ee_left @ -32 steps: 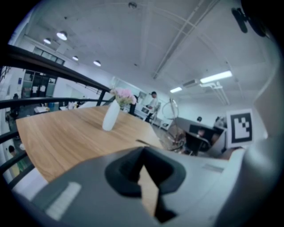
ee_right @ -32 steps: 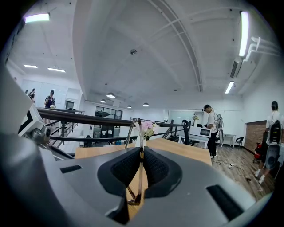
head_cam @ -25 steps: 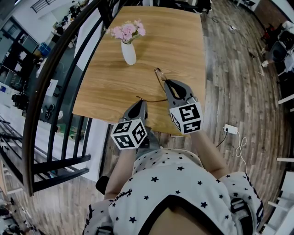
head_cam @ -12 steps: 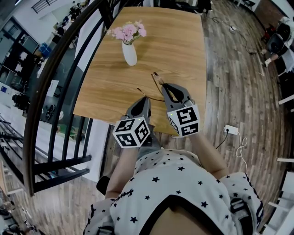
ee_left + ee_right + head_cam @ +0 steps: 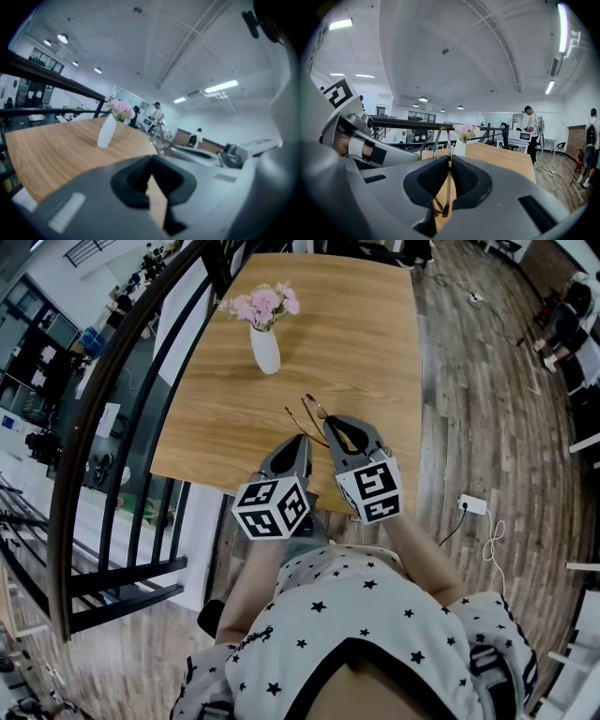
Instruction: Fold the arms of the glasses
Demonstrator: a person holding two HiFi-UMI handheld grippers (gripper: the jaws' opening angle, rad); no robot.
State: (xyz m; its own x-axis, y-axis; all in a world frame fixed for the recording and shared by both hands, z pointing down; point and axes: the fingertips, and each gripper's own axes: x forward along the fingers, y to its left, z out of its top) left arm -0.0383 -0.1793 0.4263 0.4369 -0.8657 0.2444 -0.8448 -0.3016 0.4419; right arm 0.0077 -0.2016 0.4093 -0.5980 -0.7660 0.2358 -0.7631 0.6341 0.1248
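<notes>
the glasses (image 5: 448, 140) are clamped between the jaws of the right gripper (image 5: 328, 424), over the near part of the tabletop (image 5: 366, 324). the left gripper (image 5: 151, 158) is closed on nothing, just beside them. a vase (image 5: 265, 348) is seen farther back.

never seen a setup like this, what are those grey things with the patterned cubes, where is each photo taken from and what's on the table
No robot here: a person holds two hand-held grippers, grey tongs with marker cubes. The wide picture comes from a camera on the person's head, looking down; the other two come from cameras riding on each gripper, looking along its jaws. On the wooden table stands a white vase of pink flowers. The right gripper pinches a thin-framed pair of glasses. The left gripper is shut, with nothing in it.
</notes>
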